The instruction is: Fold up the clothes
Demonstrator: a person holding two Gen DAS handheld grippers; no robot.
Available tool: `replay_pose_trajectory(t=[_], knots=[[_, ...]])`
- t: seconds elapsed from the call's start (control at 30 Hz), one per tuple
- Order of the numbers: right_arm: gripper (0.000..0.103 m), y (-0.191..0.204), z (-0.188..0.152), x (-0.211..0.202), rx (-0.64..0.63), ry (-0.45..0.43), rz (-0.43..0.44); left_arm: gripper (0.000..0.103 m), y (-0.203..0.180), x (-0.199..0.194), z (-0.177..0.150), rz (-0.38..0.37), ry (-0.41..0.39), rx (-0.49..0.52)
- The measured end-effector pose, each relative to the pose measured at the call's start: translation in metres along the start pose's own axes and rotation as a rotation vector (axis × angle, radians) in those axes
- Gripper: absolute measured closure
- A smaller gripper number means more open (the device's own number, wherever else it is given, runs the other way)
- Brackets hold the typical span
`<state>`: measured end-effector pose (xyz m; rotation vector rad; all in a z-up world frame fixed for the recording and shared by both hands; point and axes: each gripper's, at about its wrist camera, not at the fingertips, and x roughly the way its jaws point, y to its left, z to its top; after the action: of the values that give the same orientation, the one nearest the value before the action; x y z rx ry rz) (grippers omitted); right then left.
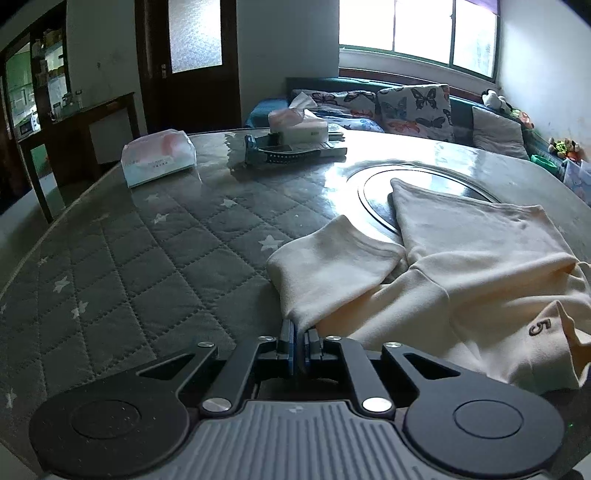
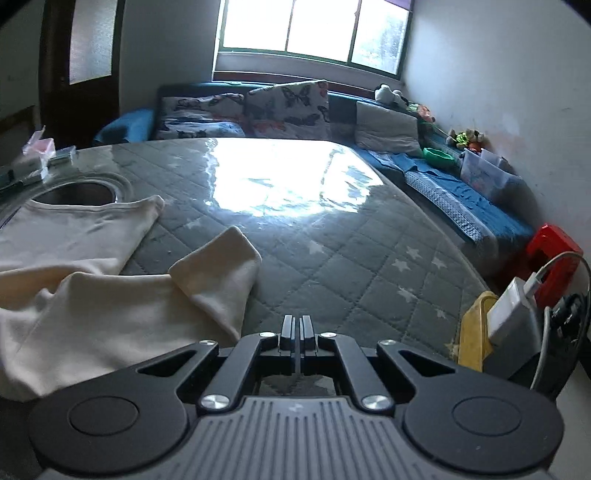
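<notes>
Left claw [image 1: 300, 332]: pinched tight on the corner of one sleeve of the cream shirt [image 1: 461, 266], low over the counter [image 1: 147, 258].
Right claw [image 2: 296, 325]: squeezed closed with nothing in it, just beside the shirt's other sleeve but not touching it.
Counter: big and round, with a grey quilted cover with white stars under a shiny clear sheet.
Sofa [image 1: 406, 107]: behind the counter, under the bright window [image 1: 417, 29], with butterfly cushions on it.
Shirt: lies crumpled on the near side of the counter, between the two claws, and its far edge reaches over the dark round plate [image 1: 373, 192] in the middle.
Tissue pack [image 1: 159, 157]: soft and pink and white, lying on the far left of the counter, well apart from the shirt.
Tissue box [image 1: 295, 123]: at the far edge, with one tissue sticking up.
Number 5 [image 1: 540, 327]: small and dark, stitched on the shirt.
</notes>
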<state>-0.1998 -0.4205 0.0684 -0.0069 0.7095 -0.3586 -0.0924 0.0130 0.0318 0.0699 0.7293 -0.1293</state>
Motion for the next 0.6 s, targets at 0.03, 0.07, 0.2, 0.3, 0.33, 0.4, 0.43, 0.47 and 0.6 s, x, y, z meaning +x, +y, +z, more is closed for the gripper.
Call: replay_pose_trajectory(t=[0.03,0.07,0.2,0.3,0.33,0.4,0.43,0.47,0.6], knots=[[0.097,0.003,0.002,-0.001,-0.008,-0.009,0.016,0.090,-0.001,-0.001,0.000,0.004,-0.002,0.009],[0.096,0.008,0.004,-0.001,-0.017,-0.020,0.033,0.087,-0.002,-0.002,0.000,0.006,-0.005,0.015],[0.094,0.035,0.015,0.009,-0.059,-0.029,0.119,0.080,-0.004,-0.007,0.000,0.006,-0.015,0.028],[0.094,0.054,0.021,0.022,-0.081,-0.014,0.196,0.067,-0.001,-0.013,0.001,-0.005,-0.024,0.026],[0.094,0.059,0.022,0.027,-0.085,-0.001,0.218,0.065,0.001,-0.015,0.002,-0.010,-0.029,0.024],[0.094,0.063,0.022,0.039,-0.090,0.030,0.239,0.060,0.004,-0.019,0.003,-0.003,-0.042,0.027],[0.093,0.064,0.022,0.044,-0.093,0.041,0.240,0.059,0.006,-0.020,0.005,0.004,-0.048,0.028],[0.092,0.064,0.021,0.048,-0.094,0.045,0.232,0.057,0.007,-0.021,0.006,0.011,-0.052,0.027],[0.081,0.050,0.019,0.052,-0.075,0.038,0.132,0.057,0.007,-0.024,0.013,0.018,-0.078,0.041]])
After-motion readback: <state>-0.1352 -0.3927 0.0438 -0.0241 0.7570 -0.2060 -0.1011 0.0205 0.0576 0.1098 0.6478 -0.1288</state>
